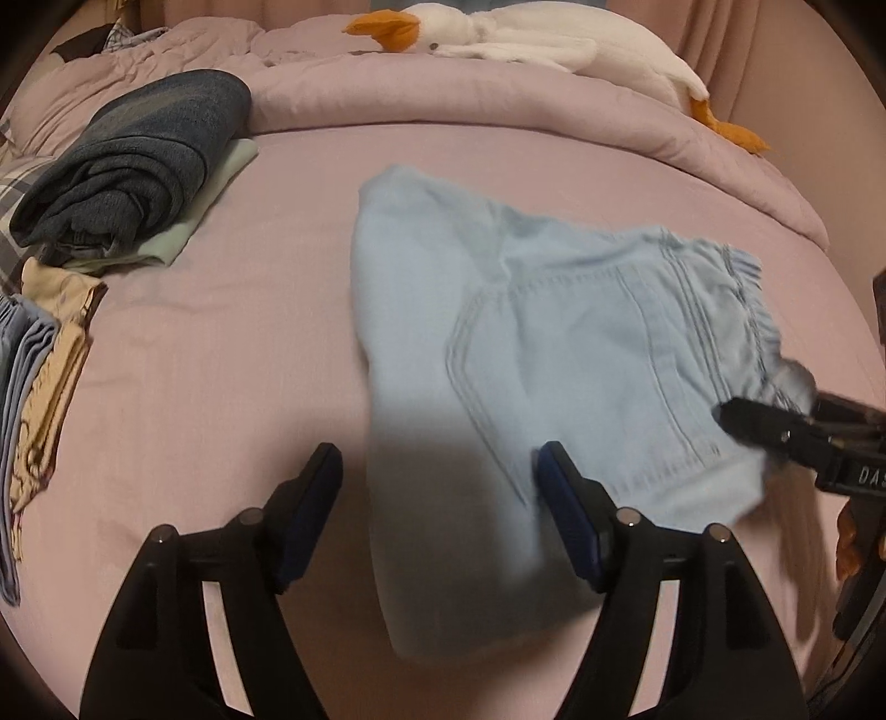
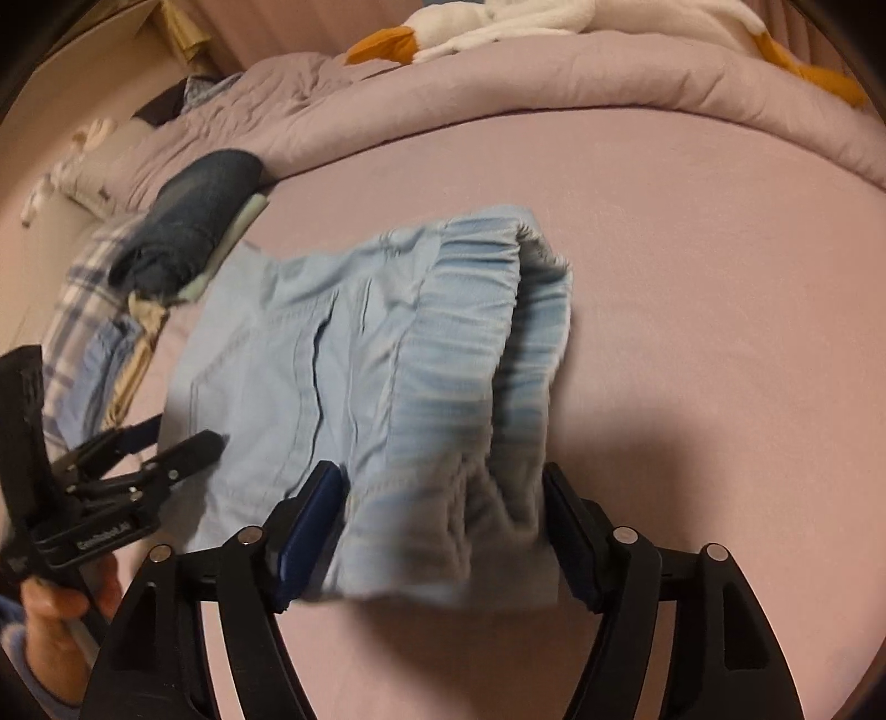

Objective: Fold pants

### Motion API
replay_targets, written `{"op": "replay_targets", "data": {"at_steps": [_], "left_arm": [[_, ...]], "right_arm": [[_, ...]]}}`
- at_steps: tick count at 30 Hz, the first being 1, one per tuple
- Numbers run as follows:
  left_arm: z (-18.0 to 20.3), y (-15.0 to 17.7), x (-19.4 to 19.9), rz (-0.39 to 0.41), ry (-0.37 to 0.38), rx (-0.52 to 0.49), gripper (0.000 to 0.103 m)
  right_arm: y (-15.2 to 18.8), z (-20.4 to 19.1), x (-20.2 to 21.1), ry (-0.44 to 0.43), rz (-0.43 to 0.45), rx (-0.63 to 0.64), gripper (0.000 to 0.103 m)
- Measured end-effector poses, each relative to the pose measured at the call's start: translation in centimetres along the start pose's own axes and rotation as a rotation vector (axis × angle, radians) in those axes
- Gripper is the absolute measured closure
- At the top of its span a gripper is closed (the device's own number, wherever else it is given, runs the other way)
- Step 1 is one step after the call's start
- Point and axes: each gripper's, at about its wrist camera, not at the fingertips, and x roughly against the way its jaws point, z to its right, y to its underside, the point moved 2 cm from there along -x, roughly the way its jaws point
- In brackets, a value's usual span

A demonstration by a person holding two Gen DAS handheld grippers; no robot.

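Pale blue pants folded on the pink bed, our left tongs spread above their near edge, our right tongs spread around the gathered waistband, cloth between the fingers, none pinched.

A bed covered in a smooth mauve-pink sheet carries everything. Light blue denim pants lie folded near its middle, a rolled dark blue knit garment sits on a pale green folded cloth at the left, and beige and blue folded clothes lie at the left edge. A bunched pink duvet runs along the far side, with a white plush goose with an orange beak on top.
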Motion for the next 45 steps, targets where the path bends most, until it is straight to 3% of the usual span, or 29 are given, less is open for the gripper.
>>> {"op": "replay_targets", "data": {"at_steps": [9, 29, 37, 42, 45], "left_arm": [[0.2, 1.0, 0.2, -0.009, 0.004, 0.001, 0.025], [0.1, 1.2, 0.3, -0.011, -0.002, 0.049, 0.021], [0.0, 1.6, 1.5, -0.014, -0.025, 0.103, 0.014], [0.5, 1.7, 3.7, 0.023, -0.033, 0.109, 0.004], [0.4, 2.0, 4.8, 0.042, -0.050, 0.126, 0.003]], "right_arm": [[0.9, 0.1, 0.9, 0.037, 0.003, 0.008, 0.027], [1.3, 0.0, 0.9, 0.028, 0.005, -0.018, 0.026], [2.0, 0.4, 1.9, 0.031, 0.014, -0.047, 0.026], [2.3, 0.2, 2.8, 0.040, 0.018, -0.050, 0.026], [2.7, -0.4, 3.7, 0.050, 0.024, -0.023, 0.026]]}}
